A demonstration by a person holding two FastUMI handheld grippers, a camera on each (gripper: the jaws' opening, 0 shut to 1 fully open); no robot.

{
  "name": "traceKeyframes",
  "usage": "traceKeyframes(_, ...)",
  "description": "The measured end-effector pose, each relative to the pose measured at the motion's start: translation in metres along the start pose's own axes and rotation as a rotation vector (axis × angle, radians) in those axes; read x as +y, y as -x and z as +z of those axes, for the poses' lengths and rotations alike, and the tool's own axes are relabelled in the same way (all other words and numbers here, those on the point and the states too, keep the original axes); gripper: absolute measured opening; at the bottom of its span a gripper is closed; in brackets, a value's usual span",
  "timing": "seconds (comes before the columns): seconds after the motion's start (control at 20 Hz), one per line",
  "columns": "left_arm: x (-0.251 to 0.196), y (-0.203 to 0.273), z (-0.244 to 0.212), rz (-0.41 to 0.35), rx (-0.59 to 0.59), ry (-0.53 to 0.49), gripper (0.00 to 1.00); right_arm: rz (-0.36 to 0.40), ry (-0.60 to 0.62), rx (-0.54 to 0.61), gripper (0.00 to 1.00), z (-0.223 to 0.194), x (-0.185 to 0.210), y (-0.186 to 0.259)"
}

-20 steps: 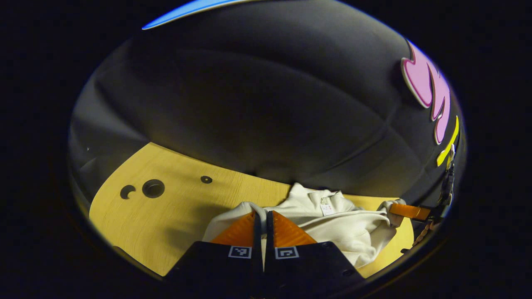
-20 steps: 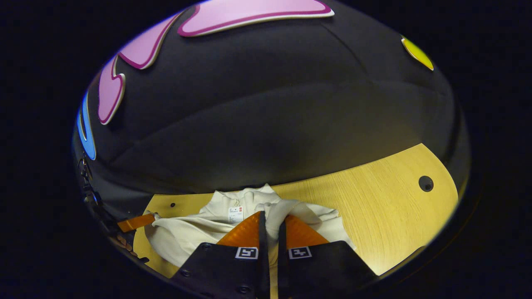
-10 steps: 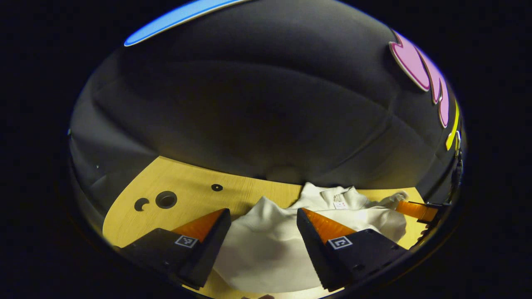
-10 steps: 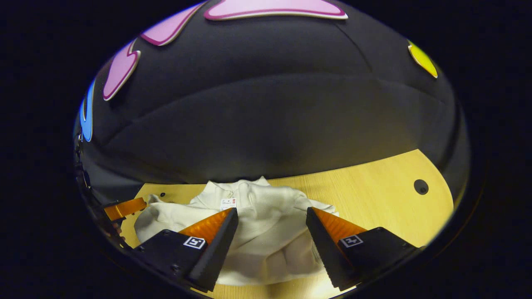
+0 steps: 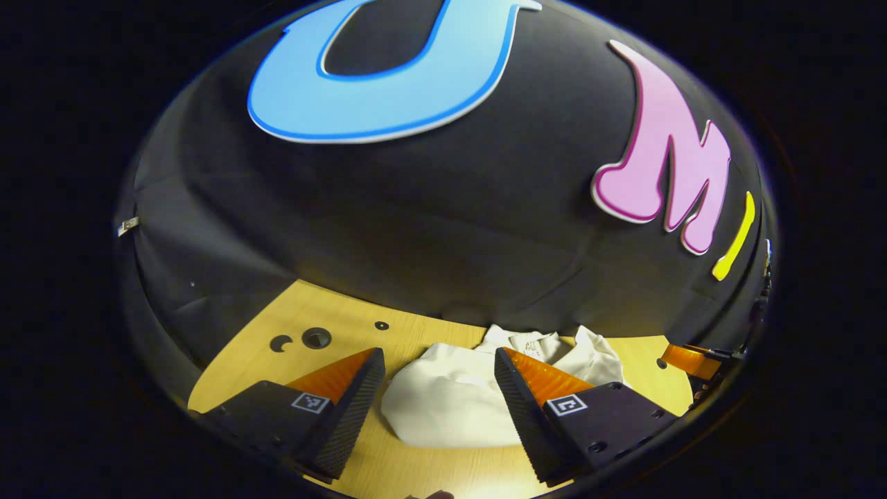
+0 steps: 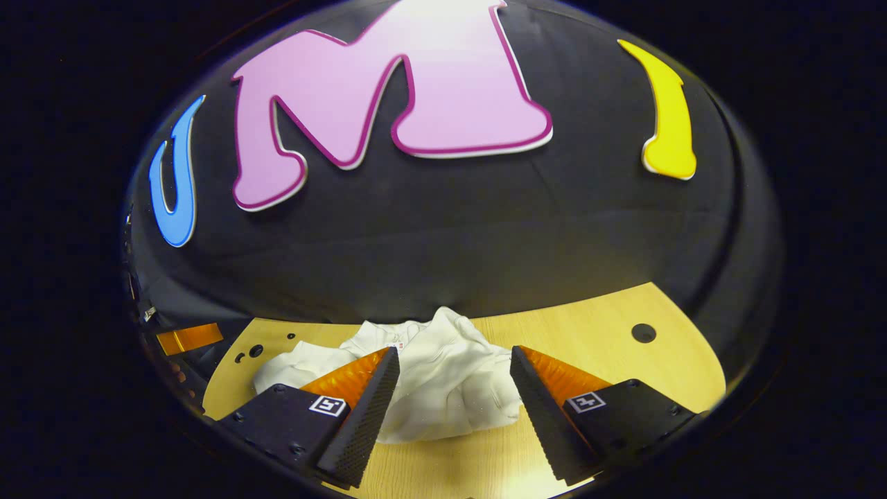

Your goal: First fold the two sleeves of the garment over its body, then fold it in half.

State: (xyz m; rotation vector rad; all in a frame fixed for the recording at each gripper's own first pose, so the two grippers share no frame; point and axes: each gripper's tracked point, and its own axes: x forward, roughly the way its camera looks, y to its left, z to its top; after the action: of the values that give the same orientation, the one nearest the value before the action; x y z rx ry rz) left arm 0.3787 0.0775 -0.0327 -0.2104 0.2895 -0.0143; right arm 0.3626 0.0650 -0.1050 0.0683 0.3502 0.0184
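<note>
Both grippers pulled back, spread wide: left gripper (image 5: 438, 384), right gripper (image 6: 454, 384); garment (image 6: 443, 378) bunched on table (image 6: 610, 350).

Setting: a recording booth, staged rather than lived-in. Evidence: black cloth wall (image 5: 429, 222) closes off the whole background directly behind the work surface, hanging in soft folds. Light wood-grain bench (image 6: 610, 360) butts against the cloth; it carries round holes (image 5: 316, 337) like cable ports or mounting points, and one more hole (image 6: 643, 333) toward its other end. Lighting is local, bright on the bench, falling off to dark at the edges. Small metal clip (image 5: 127, 225) pins the cloth at one side.
</note>
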Motion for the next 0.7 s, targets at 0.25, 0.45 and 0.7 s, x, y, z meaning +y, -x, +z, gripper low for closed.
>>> traceKeyframes(0.25,-0.001,0.083,-0.001,-0.006,-0.080,-0.020,0.98,-0.052,0.016,-0.104,0.98,0.032,-0.004,0.088)
traceKeyframes(0.45,-0.008,0.151,-0.011,-0.022,-0.114,-0.052,0.98,-0.075,0.019,-0.177,0.98,0.035,0.000,0.164)
traceKeyframes(0.7,-0.028,0.230,-0.024,-0.094,-0.160,0.029,0.97,-0.056,0.068,-0.195,0.98,0.011,0.023,0.243)
